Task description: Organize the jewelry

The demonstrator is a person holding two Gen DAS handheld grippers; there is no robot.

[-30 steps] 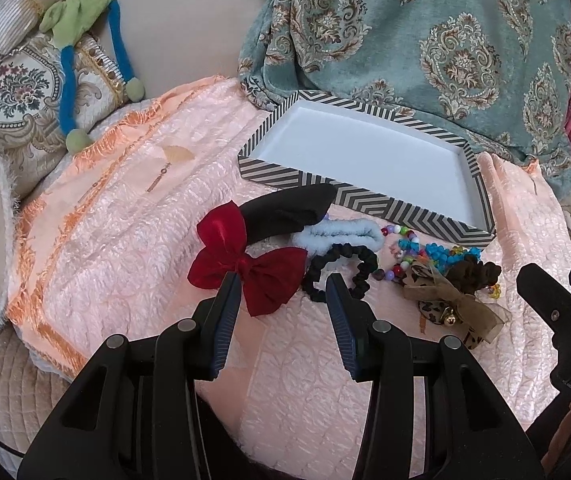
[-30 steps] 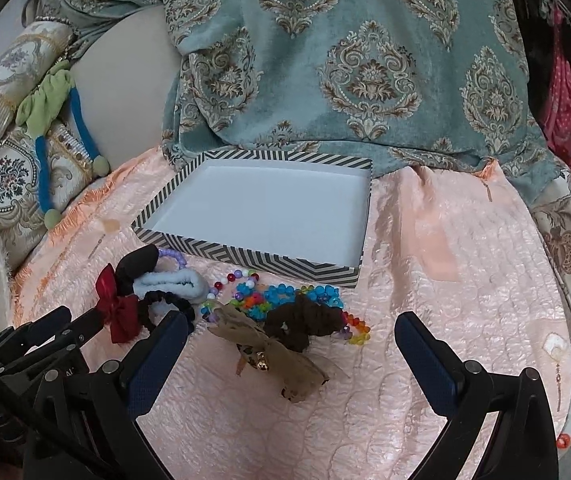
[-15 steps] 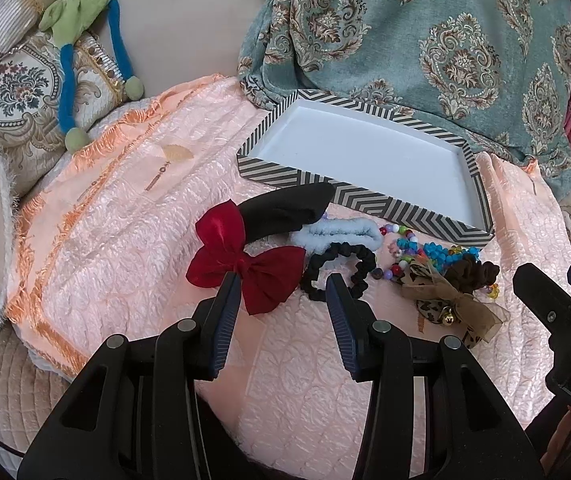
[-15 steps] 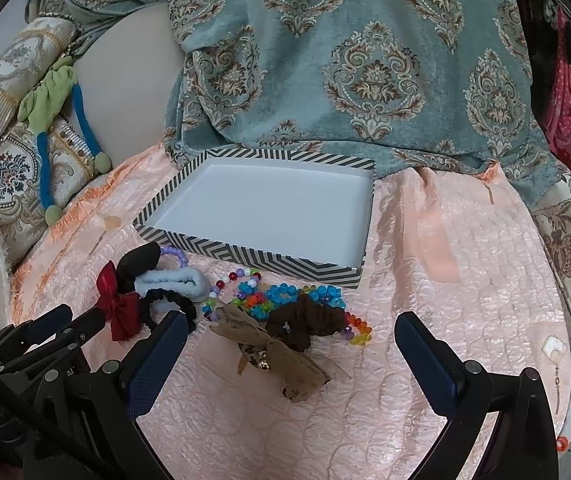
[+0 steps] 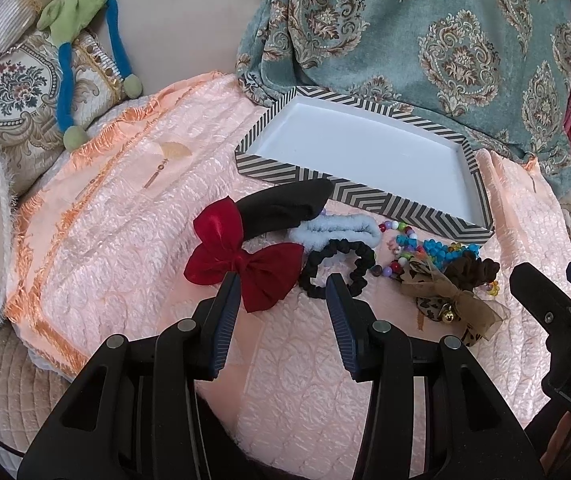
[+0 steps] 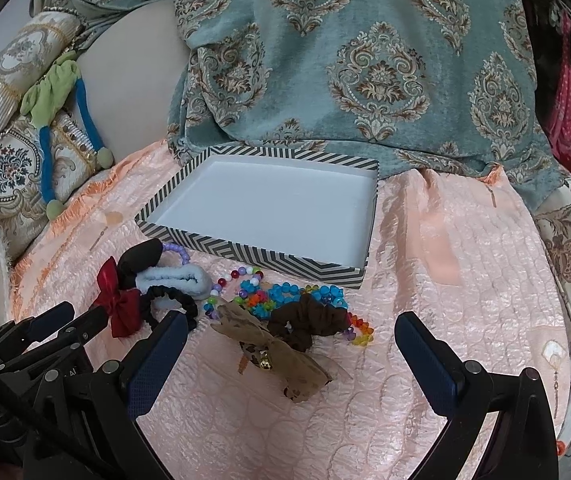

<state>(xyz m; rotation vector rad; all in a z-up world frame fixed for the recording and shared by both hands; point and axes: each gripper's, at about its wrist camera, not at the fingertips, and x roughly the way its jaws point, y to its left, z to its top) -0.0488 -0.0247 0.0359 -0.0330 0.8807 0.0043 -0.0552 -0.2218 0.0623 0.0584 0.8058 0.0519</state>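
Both grippers are just parked over the peach quilt right now, nothing in either one. My left gripper has its jaws partway apart and empty, tips hanging just short of the red bow. My right gripper is spread much wider, also empty, framing the leopard-print bow with its little gold bell.

Nearest stuff first: that red bow looks like satin, so light, floppy and probably slick. I'd pinch the centre knot, not a loop. It seems to be attached to the black padded headband, so it may drag that along. The black scrunchie is soft and springy, any bit of the ring should do. The leopard bow is gauzy, so again I'd take the knot.

Behind that, the pale blue fuzzy scrunchie and brown scrunchie are easy squishy grabs. The bead bracelets worry me: small, hard, slippery, tangled in one pile under the brown one, likely to roll or snag.

Farthest back, the chevron-striped tray sits empty against the teal blanket; I'd guess everything goes there.
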